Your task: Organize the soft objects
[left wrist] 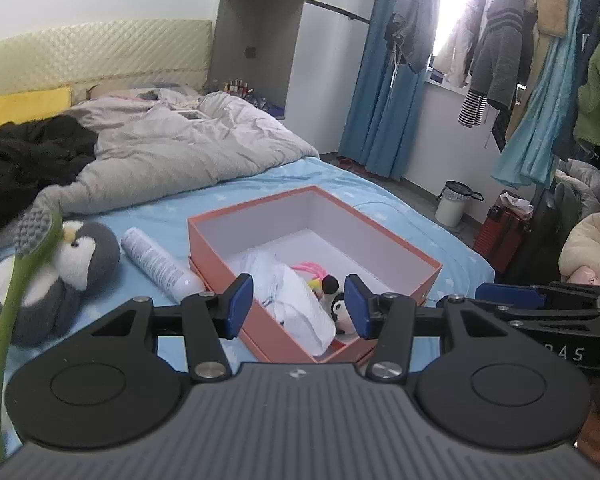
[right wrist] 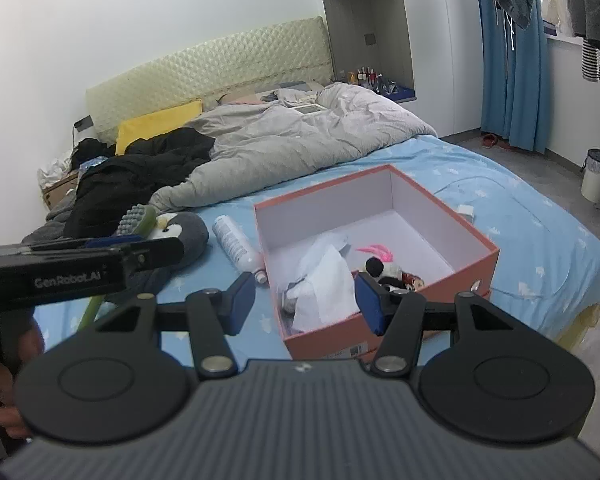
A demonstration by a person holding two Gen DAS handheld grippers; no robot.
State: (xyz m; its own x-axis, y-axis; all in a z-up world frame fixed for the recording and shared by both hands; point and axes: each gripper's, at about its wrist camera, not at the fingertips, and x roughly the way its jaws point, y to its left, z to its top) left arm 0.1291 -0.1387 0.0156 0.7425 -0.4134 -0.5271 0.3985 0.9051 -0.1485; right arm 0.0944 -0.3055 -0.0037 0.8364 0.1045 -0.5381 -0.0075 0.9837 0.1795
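Note:
An open orange box sits on the blue bed sheet. Inside it lie a white cloth, a small black-and-white plush and a pink item. Left of the box lie a white bottle and a grey penguin plush, with a green-stemmed knitted flower across it. My left gripper is open and empty, near the box's front left. My right gripper is open and empty beside it.
A rumpled grey duvet, black clothing and a yellow pillow fill the far half of the bed. On the floor to the right stand a white bin and a red case. Clothes hang at the right.

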